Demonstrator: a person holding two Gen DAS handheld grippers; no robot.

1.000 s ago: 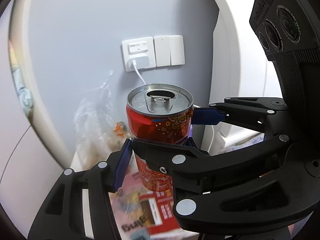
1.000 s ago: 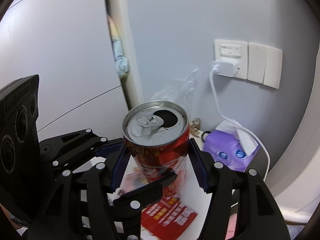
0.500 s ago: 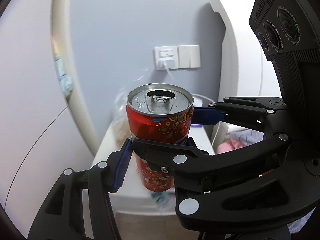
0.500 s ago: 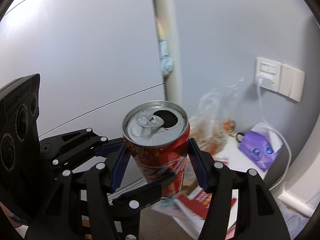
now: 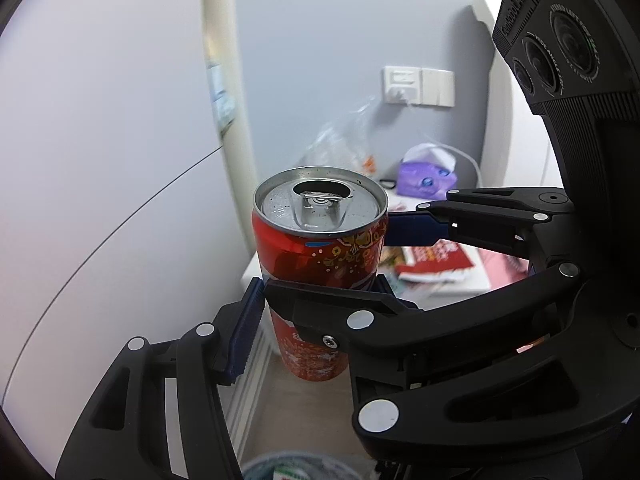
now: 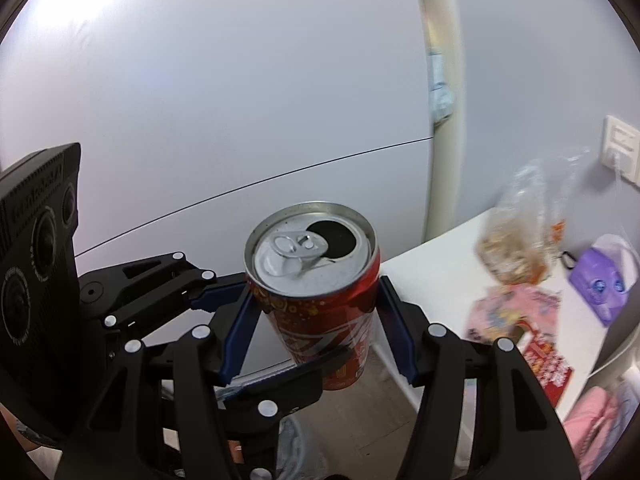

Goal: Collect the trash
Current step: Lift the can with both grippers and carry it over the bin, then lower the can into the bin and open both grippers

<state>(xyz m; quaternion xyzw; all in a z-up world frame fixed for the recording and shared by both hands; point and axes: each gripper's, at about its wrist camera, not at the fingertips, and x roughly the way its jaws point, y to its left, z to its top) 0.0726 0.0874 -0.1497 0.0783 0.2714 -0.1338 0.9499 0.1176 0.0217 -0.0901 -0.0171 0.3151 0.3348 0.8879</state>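
Note:
A red drink can (image 5: 320,248) with an open silver top hangs upright in the air, held by both grippers crosswise. In the left wrist view my left gripper (image 5: 316,328) is shut on the can's lower body, its blue left pad (image 5: 244,332) pressing the side; its other finger is hidden behind the right gripper's arm. In the right wrist view my right gripper (image 6: 316,320) is shut on the can (image 6: 316,280), a blue pad on each side. Below the can, a bin rim (image 5: 288,468) with a pale liner shows at the frame's bottom edge.
A white bedside table (image 6: 432,264) off to the right carries a clear plastic bag (image 6: 516,240), a purple tissue pack (image 6: 600,284) and red printed papers (image 5: 432,260). A wall socket (image 5: 400,86) is behind it. A large white panel (image 6: 200,120) fills the left. Beige floor (image 5: 304,412) lies beneath.
Both grippers have carried the can leftward, away from the table. The table and socket have slid right and farther off; the floor and bin rim have come into view.

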